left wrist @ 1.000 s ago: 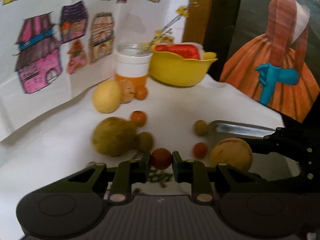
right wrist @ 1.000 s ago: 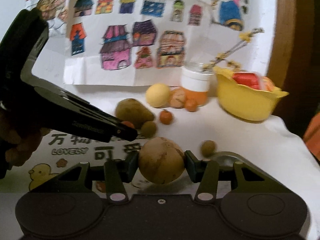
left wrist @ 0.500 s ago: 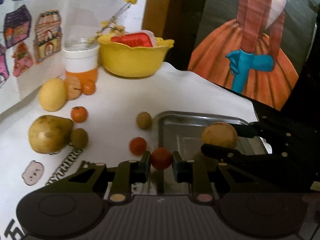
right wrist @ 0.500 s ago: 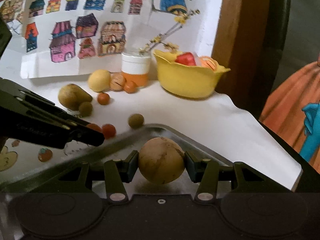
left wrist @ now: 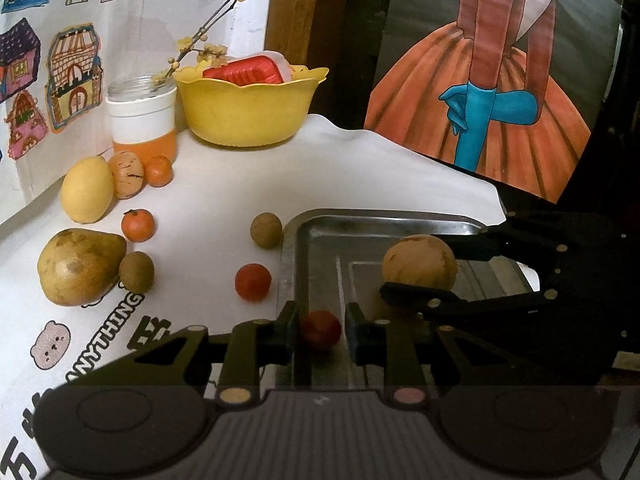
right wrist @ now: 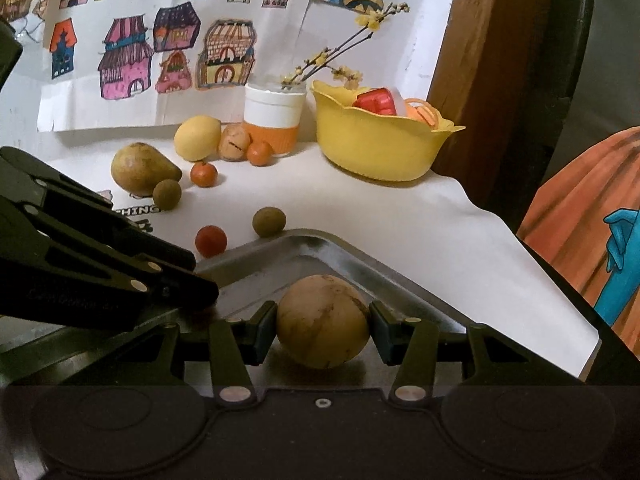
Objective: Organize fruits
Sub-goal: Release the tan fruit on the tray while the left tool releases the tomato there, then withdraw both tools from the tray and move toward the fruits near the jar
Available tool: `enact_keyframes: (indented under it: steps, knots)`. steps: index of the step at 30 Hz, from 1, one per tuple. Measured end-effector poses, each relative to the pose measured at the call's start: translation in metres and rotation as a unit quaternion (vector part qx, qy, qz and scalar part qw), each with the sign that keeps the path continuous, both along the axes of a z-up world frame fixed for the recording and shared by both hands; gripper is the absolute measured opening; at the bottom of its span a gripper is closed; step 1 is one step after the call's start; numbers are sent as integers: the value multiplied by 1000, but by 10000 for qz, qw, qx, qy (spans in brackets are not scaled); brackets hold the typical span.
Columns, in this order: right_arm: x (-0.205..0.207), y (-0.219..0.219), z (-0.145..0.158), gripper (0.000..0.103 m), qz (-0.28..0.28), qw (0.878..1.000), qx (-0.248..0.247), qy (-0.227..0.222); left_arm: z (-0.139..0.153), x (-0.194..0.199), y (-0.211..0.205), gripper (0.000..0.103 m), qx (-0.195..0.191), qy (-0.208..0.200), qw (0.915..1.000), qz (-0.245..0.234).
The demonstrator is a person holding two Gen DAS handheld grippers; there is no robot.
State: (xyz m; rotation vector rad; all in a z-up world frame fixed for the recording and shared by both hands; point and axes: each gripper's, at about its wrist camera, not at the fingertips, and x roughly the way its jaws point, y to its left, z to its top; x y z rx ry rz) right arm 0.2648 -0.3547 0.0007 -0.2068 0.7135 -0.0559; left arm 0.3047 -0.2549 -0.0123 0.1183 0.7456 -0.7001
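Observation:
My left gripper (left wrist: 321,332) is over the near left part of the metal tray (left wrist: 384,220). A small red fruit (left wrist: 320,329) sits between its fingers with small gaps on both sides, so the gripper is open. My right gripper (right wrist: 322,330) is shut on a round tan fruit (right wrist: 322,320) low over the tray (right wrist: 340,248); it also shows in the left wrist view (left wrist: 418,264). On the white cloth lie a pear (left wrist: 78,266), a yellow fruit (left wrist: 87,194), small orange fruits (left wrist: 137,225), a red fruit (left wrist: 253,282) and brown round fruits (left wrist: 266,230).
A yellow bowl (left wrist: 248,108) with a red item stands at the back beside a white and orange jar (left wrist: 142,124) with twigs. A drawing sheet hangs on the wall at left. The cloth's edge drops off at the right (left wrist: 472,184).
Both grippers moved right from the cloth to over the tray, carrying their fruits. The left gripper's fingers have parted from the red fruit.

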Motion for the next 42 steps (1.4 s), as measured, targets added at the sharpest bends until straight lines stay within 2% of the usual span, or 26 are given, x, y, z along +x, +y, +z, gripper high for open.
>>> enact_keyframes:
  steps: [5, 11, 13, 15, 17, 21, 25, 27, 32, 42]
  knots:
    - [1, 0, 0, 52, -20, 10000, -20, 75, 0, -1, 0, 28, 4, 26, 10000, -4]
    - [-7, 5, 13, 58, 9, 9997, -253, -60, 8, -5, 8, 38, -146, 136, 9998, 64]
    - [-13, 6, 22, 60, -12, 9995, -317, -96, 13, -10, 12, 52, -220, 114, 9996, 130]
    - [-20, 8, 31, 64, -42, 9992, -369, -157, 19, -17, 18, 62, -299, 36, 9993, 211]
    - [-29, 12, 41, 70, -61, 9989, -413, -230, 26, -23, 25, 66, -344, -39, 9990, 273]
    - [-49, 21, 57, 80, -43, 9985, -390, -380, 41, -37, 39, 85, -379, -170, 9981, 447]
    - [-72, 34, 68, 89, -3, 9986, -231, -466, 52, -53, 56, 99, -419, -292, 9967, 634]
    - [-83, 41, 71, 94, 35, 9989, -125, -458, 55, -62, 64, 102, -398, -319, 9960, 733]
    - [-110, 61, 73, 101, 136, 9992, 32, -367, 55, -86, 85, 102, -233, -300, 9950, 924]
    - [-144, 99, 61, 102, 139, 9988, 361, 284, 43, -133, 131, 102, 22, -157, 9942, 1063]
